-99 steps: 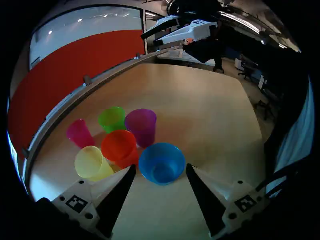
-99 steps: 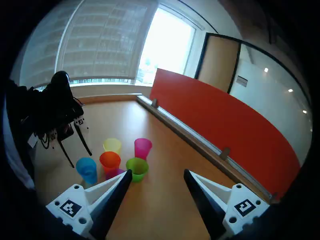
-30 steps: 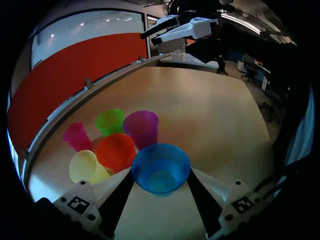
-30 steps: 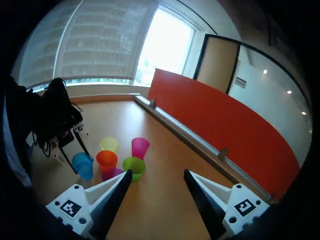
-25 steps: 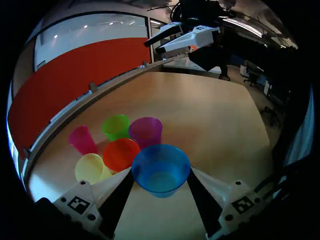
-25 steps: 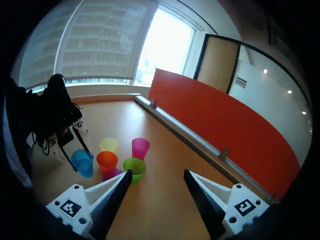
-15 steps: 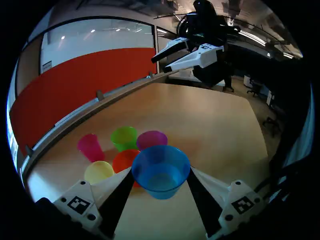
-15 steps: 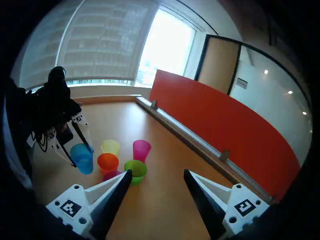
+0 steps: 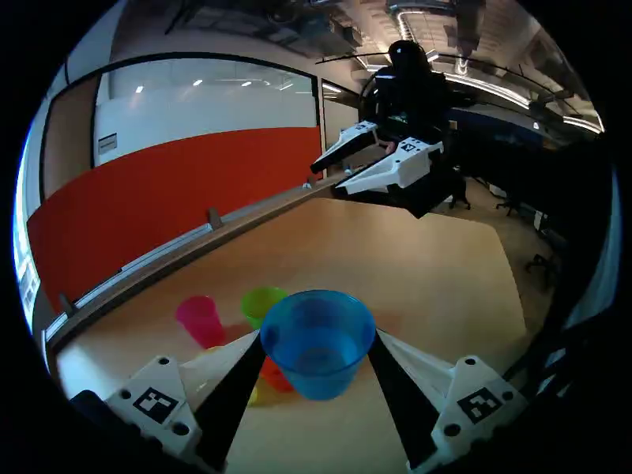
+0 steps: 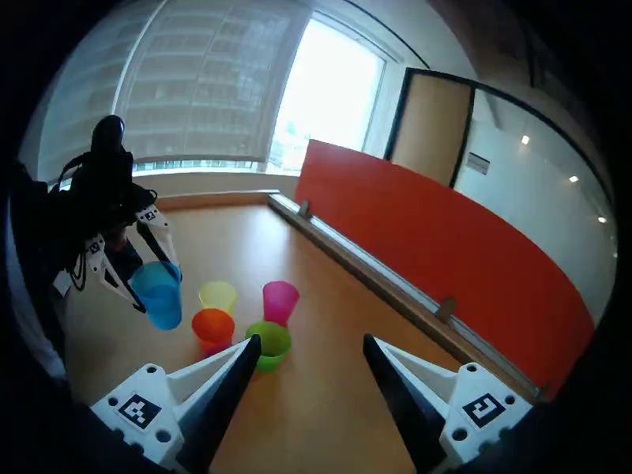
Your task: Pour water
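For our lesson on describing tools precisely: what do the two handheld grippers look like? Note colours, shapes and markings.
Both the left gripper and the right gripper have two white, wedge-shaped fingers tapering to points, with black inner faces. Each finger carries a square black-and-white marker near its base.

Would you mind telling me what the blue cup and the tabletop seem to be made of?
Blue cup: likely translucent plastic with a glossy finish; light passes through its wall.
Tabletop: apparently wood or wood-look laminate; it shows as a smooth, softly reflective tan surface.
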